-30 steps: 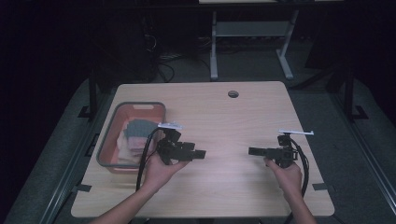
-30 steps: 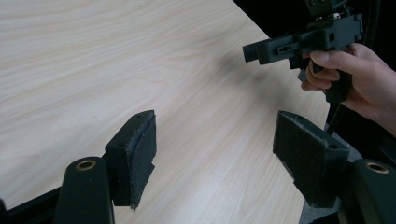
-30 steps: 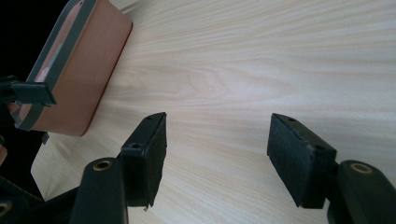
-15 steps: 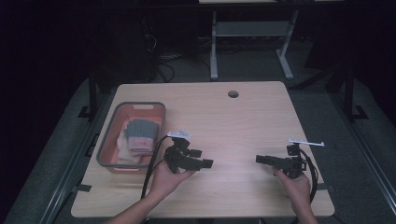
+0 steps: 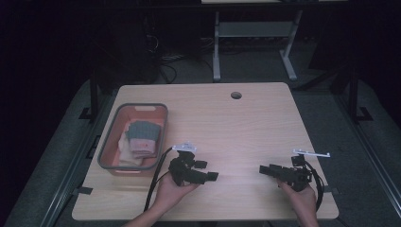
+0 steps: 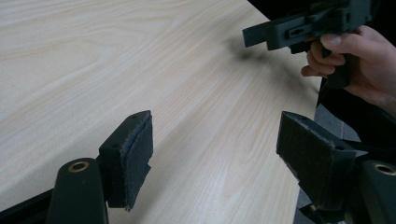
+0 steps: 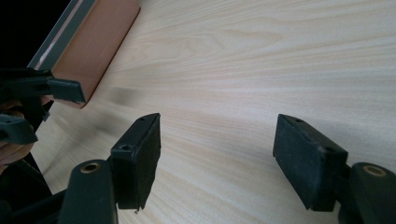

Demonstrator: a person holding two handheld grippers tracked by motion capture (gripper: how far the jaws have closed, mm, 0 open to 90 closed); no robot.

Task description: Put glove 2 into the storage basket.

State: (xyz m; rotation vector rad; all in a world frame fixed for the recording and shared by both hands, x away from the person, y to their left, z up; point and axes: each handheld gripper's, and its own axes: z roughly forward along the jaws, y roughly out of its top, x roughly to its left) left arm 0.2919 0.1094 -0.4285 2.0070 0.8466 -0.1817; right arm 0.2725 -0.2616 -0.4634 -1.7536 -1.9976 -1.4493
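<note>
We see one wooden table (image 5: 246, 123) and one orange basket (image 5: 109, 142) at nine o'clock, well apart from both grippers and holding folded cloths (image 5: 142, 137); at least two show, the exact count being unclear. Compared with a second ago, both hands now sit lower, toward six o'clock. The left gripper (image 5: 210, 177) has just been opening, released, nothing between its pads; likewise the right gripper (image 5: 264, 169). We judge the cloths stowed.

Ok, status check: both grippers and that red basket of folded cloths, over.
Left gripper open, nothing between its pads. Right gripper open, jaws just been widening, nothing held. Red plastic basket at table's left, grey folded cloth on top, untouched. Nothing in the way.
</note>
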